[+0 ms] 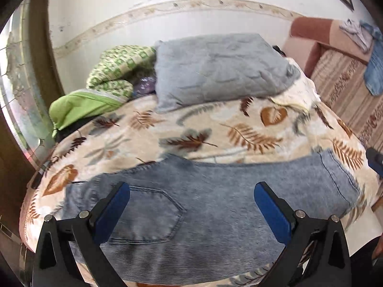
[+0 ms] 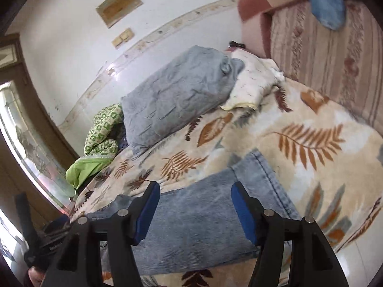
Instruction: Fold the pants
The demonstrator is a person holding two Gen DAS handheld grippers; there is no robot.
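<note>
One pair of jeans (image 1: 215,205), folded flat on one bed (image 1: 148,131); one grey pillow (image 1: 215,71); two hand-held grippers, left (image 1: 191,191) and right (image 2: 195,191), both spread above the denim, pinching nothing

A grey pillow (image 1: 220,71) is laid on the leaf-patterned blanket (image 1: 191,129). Left of the pillow, a green patterned quilt (image 1: 117,71) is bunched; to its right, a striped sofa (image 1: 344,88) is seen.

Light-blue denim pants (image 1: 215,191) lie folded flat on the leaf-patterned blanket (image 1: 191,129).
</note>
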